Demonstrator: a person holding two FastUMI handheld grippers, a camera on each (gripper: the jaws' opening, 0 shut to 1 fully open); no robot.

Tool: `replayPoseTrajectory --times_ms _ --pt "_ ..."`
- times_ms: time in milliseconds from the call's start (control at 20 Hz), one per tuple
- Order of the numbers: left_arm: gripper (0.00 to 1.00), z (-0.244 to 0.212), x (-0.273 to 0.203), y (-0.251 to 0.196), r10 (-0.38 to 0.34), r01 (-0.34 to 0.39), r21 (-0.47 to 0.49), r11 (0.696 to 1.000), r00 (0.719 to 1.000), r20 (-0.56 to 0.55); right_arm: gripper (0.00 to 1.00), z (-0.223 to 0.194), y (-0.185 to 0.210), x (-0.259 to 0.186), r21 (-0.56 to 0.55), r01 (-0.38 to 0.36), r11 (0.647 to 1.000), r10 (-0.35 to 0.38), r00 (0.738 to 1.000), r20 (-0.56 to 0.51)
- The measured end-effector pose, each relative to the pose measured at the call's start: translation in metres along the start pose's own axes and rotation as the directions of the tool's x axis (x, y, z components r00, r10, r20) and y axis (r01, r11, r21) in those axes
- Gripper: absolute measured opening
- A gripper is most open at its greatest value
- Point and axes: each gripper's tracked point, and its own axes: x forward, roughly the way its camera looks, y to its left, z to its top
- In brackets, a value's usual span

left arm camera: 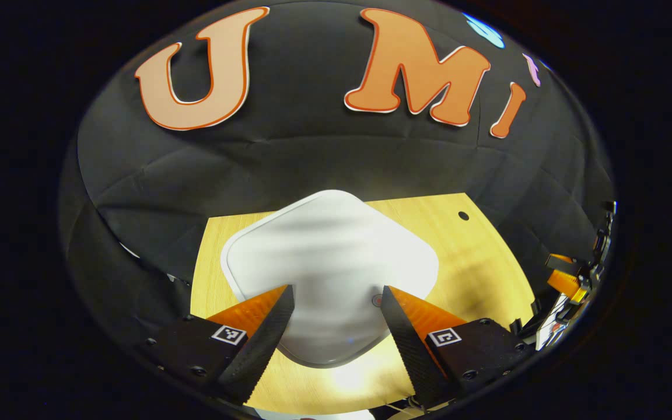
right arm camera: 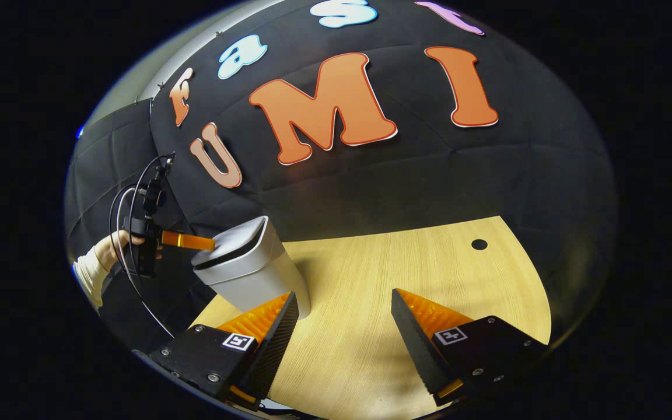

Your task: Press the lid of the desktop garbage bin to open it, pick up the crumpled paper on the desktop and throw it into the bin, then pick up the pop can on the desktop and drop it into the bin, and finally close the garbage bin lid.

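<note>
Above the bin's lid [left arm camera: 330, 262] the left tool [left arm camera: 336, 326] hovers, fingers apart. The right tool [right arm camera: 345, 326] gapes over the surface [right arm camera: 417, 274].

Place: a recording booth, I'd say, not a home.
Walls: black cloth [right arm camera: 406, 175] hung around me.
Desk: my light wooden desktop [right arm camera: 406, 274], cable hole [right arm camera: 479, 244].
</note>
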Motion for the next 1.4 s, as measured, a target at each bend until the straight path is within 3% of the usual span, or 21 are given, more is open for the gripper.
replayPoseTrajectory --times_ms 400,650,1050,1400 --pt "0.98 -0.011 -0.004 0.003 0.038 -0.037 -0.008 0.999 0.996 0.083 0.96 -0.003 -0.002 -0.002 0.030 -0.016 0.999 0.016 1.000 -0.001" --pt "0.99 -0.010 0.003 0.000 0.035 -0.041 0.058 0.997 0.993 0.113 0.96 -0.007 -0.002 -0.001 0.046 -0.015 0.999 0.016 1.000 -0.016" --pt "0.98 -0.007 -0.001 -0.001 0.032 -0.037 0.021 0.999 0.982 0.187 0.96 -0.003 -0.004 -0.003 0.031 -0.014 0.999 0.014 1.000 -0.008" --pt "0.99 -0.003 -0.003 0.005 0.114 -0.115 -0.009 0.993 0.965 0.238 0.96 0.011 -0.005 -0.007 0.012 0.002 1.000 -0.002 1.000 0.026"
